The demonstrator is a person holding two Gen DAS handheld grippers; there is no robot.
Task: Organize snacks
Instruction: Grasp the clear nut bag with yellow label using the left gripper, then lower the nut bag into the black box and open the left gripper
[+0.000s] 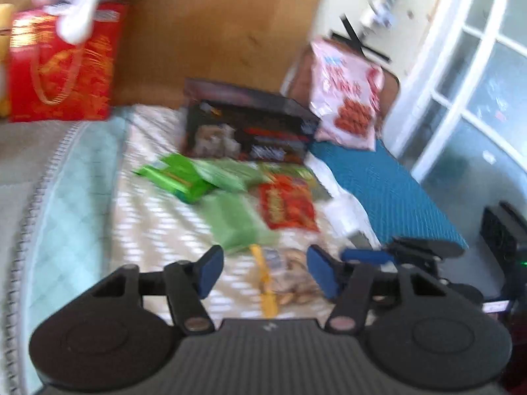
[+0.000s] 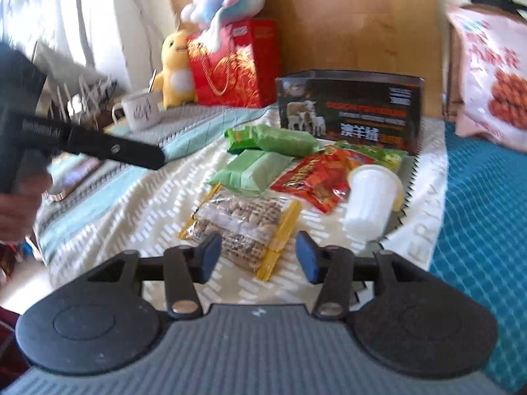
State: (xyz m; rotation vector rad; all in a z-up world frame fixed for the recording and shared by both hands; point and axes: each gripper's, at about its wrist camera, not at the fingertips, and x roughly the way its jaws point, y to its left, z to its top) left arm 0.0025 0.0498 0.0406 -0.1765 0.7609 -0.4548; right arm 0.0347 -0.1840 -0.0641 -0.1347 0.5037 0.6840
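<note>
Snacks lie on a white patterned blanket (image 2: 138,223). A clear, yellow-edged bag of nuts (image 2: 243,227) is nearest, with two green packets (image 2: 273,138) and a red packet (image 2: 316,177) behind it and a white plastic cup (image 2: 372,197) to its right. My right gripper (image 2: 258,256) hovers open just short of the nut bag's near end, and its pads do not touch it. In the left wrist view, my left gripper (image 1: 265,273) is open above the same nut bag (image 1: 286,279), with nothing gripped. The right gripper's blue fingertips (image 1: 365,256) show beside it.
A black box (image 2: 352,108) stands behind the snacks against the wooden headboard (image 2: 346,16). A red gift bag (image 2: 234,62), plush toys (image 2: 174,69) and a mug (image 2: 141,110) are at back left. A big pink snack bag (image 2: 494,75) leans at right over a blue mat (image 2: 484,230).
</note>
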